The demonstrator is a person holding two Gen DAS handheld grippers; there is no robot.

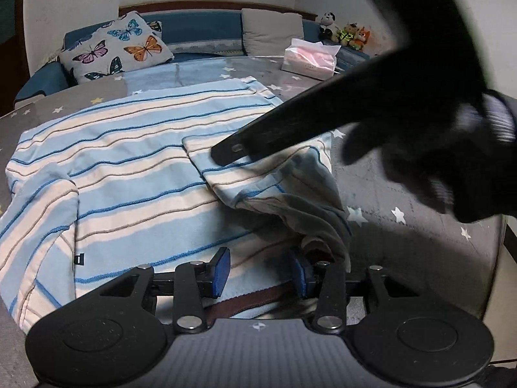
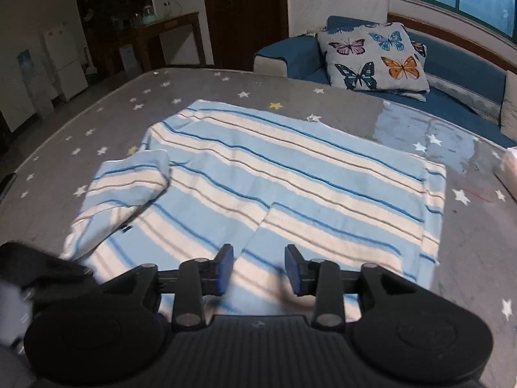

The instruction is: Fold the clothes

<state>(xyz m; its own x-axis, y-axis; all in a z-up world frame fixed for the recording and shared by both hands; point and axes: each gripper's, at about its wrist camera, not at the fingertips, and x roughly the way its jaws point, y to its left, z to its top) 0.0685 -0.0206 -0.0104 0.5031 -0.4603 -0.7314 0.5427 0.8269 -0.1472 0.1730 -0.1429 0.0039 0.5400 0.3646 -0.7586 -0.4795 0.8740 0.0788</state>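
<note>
A striped shirt (image 2: 290, 181) in pale blue and cream is spread on the grey star-printed table (image 2: 200, 87), with one sleeve (image 2: 129, 181) folded inward on one side and the other sleeve (image 1: 245, 174) laid across the body on the opposite side. The right gripper (image 2: 258, 266) is held just above the near part of the garment with its jaws parted, and nothing is seen between the blue pads (image 2: 226, 268). In the left wrist view a finger of that right gripper is seen reaching over the folded sleeve, though whether it presses the cloth cannot be told. The left gripper (image 1: 260, 271) is held low at the collar end with its jaws apart; a bunched fold of fabric lies against the right-hand pad (image 1: 299, 271), but no firm grasp is shown (the brown collar trim (image 1: 239, 304) is visible just below).

The fold is judged to be partly done, with the sleeves brought in and the body not yet doubled over. Several faults can be foreseen. If only one layer is pinched, the sleeve beneath may be dragged out of place. If the bunched cloth by the left gripper is lifted unevenly, a skewed crease may result. The tissue pack (image 1: 310, 61) near the far edge may be nudged should the shirt be slid that way
</note>
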